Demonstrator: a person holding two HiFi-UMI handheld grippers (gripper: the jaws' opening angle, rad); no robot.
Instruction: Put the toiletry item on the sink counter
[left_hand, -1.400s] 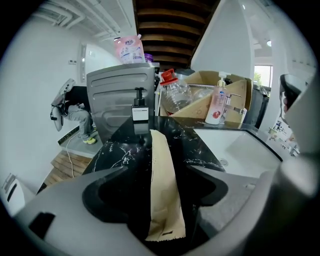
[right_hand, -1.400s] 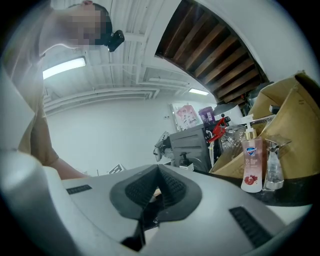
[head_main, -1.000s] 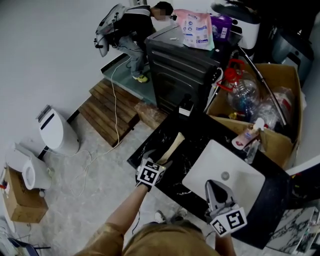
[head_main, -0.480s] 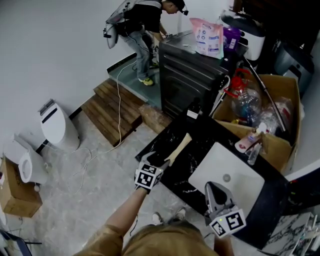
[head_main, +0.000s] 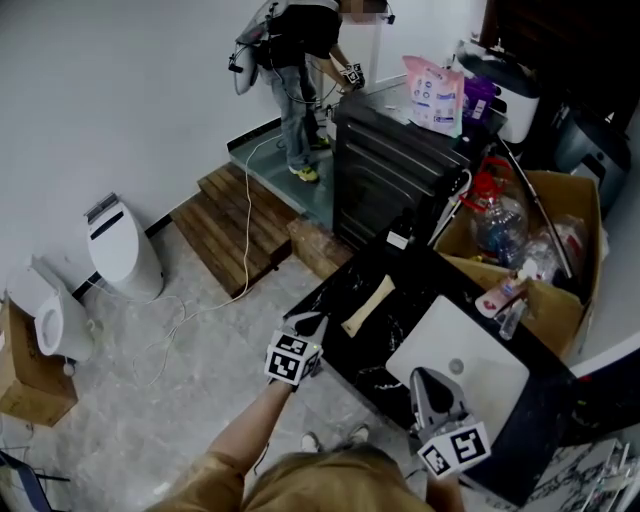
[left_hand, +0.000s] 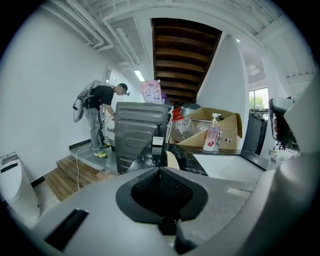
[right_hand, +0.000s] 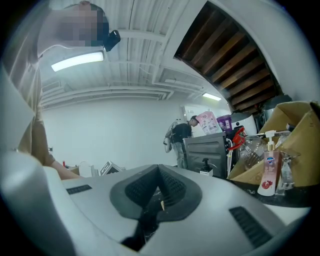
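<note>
- Black stone sink counter (head_main: 342, 288), veined white.
- Cream oblong toiletry item (head_main: 368, 304) on counter.
- White rectangular basin (head_main: 480, 365) in counter.
- Brown cardboard box (head_main: 580, 190) behind counter.
- Black-and-white square markers on grey left gripper (head_main: 308, 322), right gripper (head_main: 428, 375).

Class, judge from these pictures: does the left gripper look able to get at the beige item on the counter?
Probably yes. The beige item lies alone on the counter just ahead of the left gripper, with nothing between them. Its shut jaws would need to open first.

Tube (head_main: 368, 304) on counter (head_main: 383, 348), left of basin (head_main: 428, 326); box (head_main: 580, 200) behind basin; cabinet (head_main: 385, 180) behind counter.
</note>
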